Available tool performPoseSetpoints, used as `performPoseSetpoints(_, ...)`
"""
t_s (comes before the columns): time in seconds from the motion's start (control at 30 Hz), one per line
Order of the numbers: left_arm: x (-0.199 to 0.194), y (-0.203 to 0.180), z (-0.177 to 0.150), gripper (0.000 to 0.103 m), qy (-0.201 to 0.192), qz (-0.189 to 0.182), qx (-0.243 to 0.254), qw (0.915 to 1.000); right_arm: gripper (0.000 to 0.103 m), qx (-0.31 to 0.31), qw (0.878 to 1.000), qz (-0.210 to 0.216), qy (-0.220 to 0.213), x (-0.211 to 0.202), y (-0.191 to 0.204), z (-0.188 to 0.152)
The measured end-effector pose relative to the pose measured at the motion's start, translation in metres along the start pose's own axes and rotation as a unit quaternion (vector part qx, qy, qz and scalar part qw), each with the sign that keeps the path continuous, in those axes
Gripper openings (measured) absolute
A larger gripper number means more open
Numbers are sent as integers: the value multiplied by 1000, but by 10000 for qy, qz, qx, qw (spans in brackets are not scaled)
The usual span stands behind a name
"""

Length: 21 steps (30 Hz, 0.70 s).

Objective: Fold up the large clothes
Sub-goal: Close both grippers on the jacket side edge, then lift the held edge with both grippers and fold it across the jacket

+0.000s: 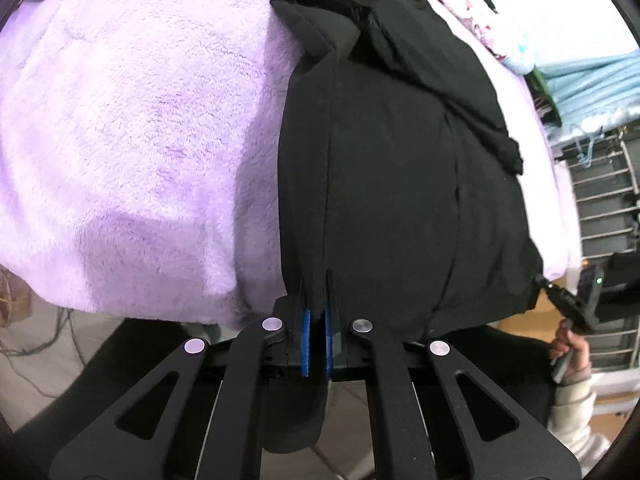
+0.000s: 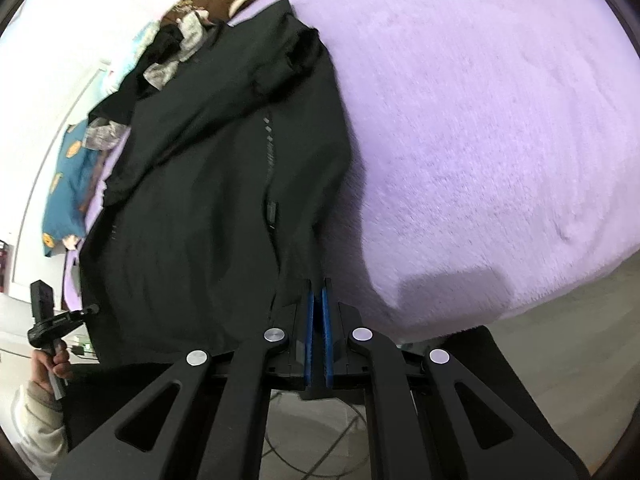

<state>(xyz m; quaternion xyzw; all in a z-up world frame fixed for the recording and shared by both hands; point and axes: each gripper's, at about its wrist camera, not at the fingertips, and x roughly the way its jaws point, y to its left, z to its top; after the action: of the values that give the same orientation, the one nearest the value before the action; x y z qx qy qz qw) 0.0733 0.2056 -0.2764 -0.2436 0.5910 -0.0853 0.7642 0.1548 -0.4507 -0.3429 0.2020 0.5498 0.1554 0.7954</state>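
Both grippers pinch the near hem of a black garment.

The left gripper (image 1: 316, 280) and right gripper (image 2: 318, 284) each clamp the black garment (image 1: 392, 184) at its near corners; beyond them it stretches lengthwise across the purple fleece blanket (image 1: 132, 140), collar farthest.

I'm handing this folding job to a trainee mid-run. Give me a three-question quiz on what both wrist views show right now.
1. True or false: the left gripper is open and clear of the black garment.
2. What does the right gripper hold?
A. the blue patterned pillow
B. the near hem of the black garment
C. nothing
3. What surface does the garment lie on?

Key:
1. False; it is shut on the garment's near edge.
2. B.
3. The fluffy purple blanket.
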Motion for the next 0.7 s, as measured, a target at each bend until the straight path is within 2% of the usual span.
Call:
performPoseSetpoints(0.2,-4,12,2,3,-63,-178,-210,9996,4,-84,9998,177,-60,-11,3,1)
performPoseSetpoints(0.33,-3,4,11,3,-77,-176,-210,9996,4,-107,9995,296,-61,-14,8,3)
performPoseSetpoints(0.5,6,-3,9,3,31,-34,-274,9996,4,-108,9996,265,-31,-12,7,5)
performPoseSetpoints(0.6,18,3,3,4,234,169,-325,9991,4,-14,9997,254,65,-3,6,5)
performPoseSetpoints(0.67,22,8,-1,10,333,384,-352,9981,4,-27,9995,311,49,-3,9,7)
performPoseSetpoints(0.7,27,11,-4,21,427,467,-357,9974,4,-31,9994,328,39,-3,10,7)
